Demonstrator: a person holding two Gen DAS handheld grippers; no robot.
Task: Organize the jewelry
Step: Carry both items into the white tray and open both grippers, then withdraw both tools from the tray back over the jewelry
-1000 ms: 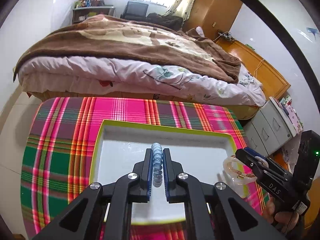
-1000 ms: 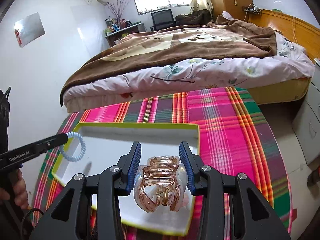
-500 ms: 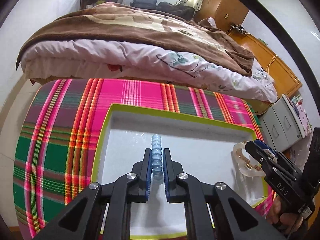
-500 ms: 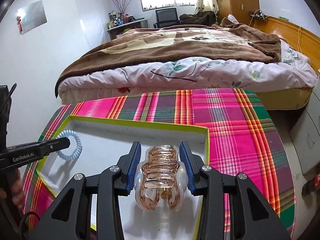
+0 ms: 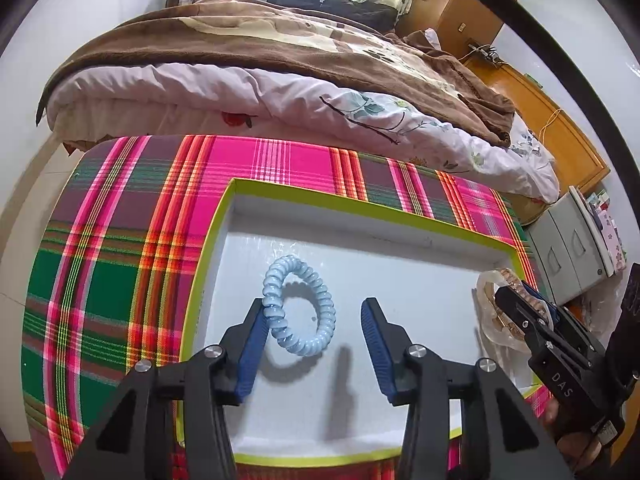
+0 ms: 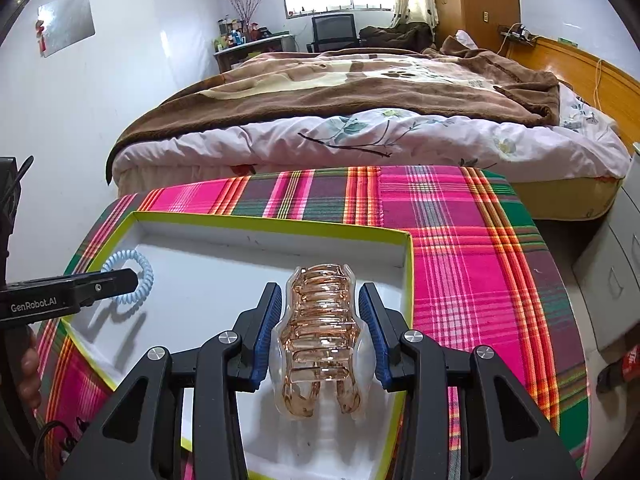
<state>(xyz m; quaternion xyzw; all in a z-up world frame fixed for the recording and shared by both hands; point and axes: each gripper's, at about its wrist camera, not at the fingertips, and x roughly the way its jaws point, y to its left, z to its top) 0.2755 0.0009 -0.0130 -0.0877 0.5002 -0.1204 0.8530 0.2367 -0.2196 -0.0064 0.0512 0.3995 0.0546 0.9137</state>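
A white tray with a yellow-green rim point(image 5: 360, 204) lies on the plaid table. My left gripper point(image 5: 313, 306) hangs over the tray's left part with its jaws opening. A light blue coil hair tie point(image 5: 326, 308) stands tilted between them, leaning on the left pad, with the right pad clear of it. In the right wrist view the hair tie point(image 6: 120, 258) sits at the left gripper point(image 6: 132, 278) tip. My right gripper point(image 6: 320, 290) is shut on a clear amber claw clip point(image 6: 320, 320), held above the tray point(image 6: 272, 224) near its right wall. The left wrist view shows that clip point(image 5: 490, 284) in the right gripper point(image 5: 516, 300).
The pink and green plaid cloth point(image 6: 460, 240) covers the table around the tray. A bed with a brown blanket point(image 6: 360, 80) stands just behind the table. Grey drawers point(image 5: 568, 252) are off the table's right side. A person's hand point(image 6: 28, 372) holds the left gripper.
The left gripper sank toward the tray and its jaws parted. The hair tie, pinched edge-on before, now shows as an open ring leaning on the left pad. The right gripper kept its hold.
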